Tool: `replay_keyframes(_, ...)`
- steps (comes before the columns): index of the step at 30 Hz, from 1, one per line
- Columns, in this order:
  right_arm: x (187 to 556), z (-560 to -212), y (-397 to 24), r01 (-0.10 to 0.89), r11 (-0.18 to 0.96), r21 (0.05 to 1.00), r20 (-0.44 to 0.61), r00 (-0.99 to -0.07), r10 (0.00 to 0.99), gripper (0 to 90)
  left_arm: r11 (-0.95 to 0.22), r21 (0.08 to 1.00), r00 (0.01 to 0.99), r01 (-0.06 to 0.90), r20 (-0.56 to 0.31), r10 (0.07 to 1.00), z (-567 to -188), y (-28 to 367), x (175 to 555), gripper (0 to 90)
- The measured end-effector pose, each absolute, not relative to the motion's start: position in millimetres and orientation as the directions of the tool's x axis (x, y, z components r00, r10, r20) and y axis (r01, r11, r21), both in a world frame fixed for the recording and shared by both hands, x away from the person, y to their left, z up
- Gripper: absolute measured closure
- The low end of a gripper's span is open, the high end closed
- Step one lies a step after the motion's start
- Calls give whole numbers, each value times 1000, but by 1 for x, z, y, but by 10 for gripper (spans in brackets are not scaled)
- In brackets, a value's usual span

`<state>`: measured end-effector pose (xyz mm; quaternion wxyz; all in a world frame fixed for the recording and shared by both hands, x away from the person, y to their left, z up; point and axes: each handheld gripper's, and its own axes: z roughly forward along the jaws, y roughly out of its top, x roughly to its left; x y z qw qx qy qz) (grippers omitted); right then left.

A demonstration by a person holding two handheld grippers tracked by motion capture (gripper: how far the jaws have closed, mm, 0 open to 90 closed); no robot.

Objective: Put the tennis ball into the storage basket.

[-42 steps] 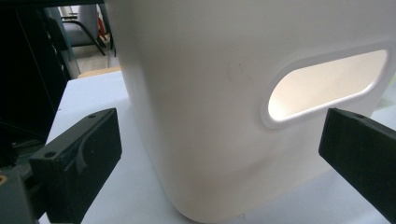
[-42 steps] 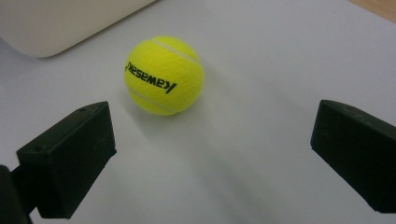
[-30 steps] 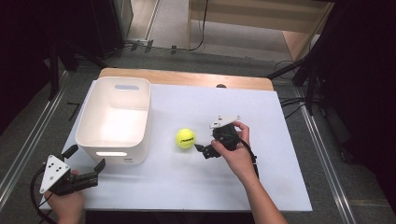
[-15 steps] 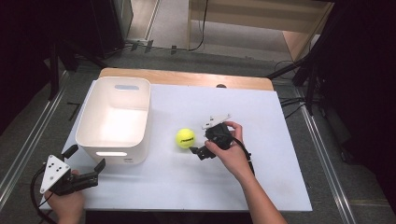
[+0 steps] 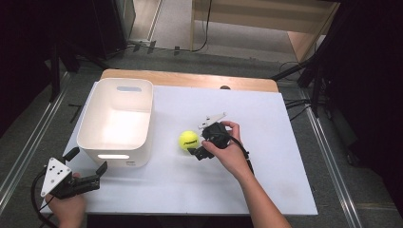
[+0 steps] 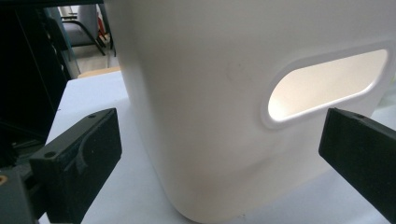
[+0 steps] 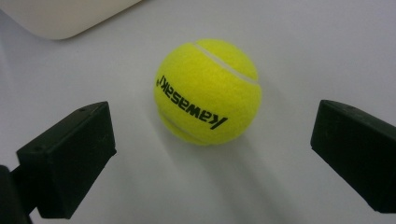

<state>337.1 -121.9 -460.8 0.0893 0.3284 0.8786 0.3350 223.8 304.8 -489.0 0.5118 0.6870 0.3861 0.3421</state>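
A yellow tennis ball (image 5: 188, 140) with black lettering lies on the white tabletop (image 5: 266, 118), just right of a white plastic bin (image 5: 116, 121). My right gripper (image 5: 198, 141) points left at the ball, open, with one jaw on either side of the ball's near edge. In the right gripper view the ball (image 7: 208, 91) sits a little ahead of that open gripper (image 7: 212, 154), touching neither jaw. My left gripper (image 5: 86, 160) rests open at the table's front left corner, facing the bin's near wall. The left gripper view shows the bin (image 6: 196, 93) with its handle slot, close ahead of the open left gripper (image 6: 219, 154).
The bin looks empty inside. A wooden strip (image 5: 190, 80) runs along the table's far edge. Metal rails (image 5: 28, 142) flank the table on both sides, and cables lie on the floor beyond.
My right gripper has slid left toward the ball, bringing its jaws up beside it. The ball, the bin and the left gripper have stayed put.
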Motion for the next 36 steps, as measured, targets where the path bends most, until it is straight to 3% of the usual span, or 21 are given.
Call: replay_keyframes(36, 355, -477, -97, 551, 590, 591, 83, -769, 634, 0, -186, 964, 462, 188, 80, 883, -489, 304, 224, 0)
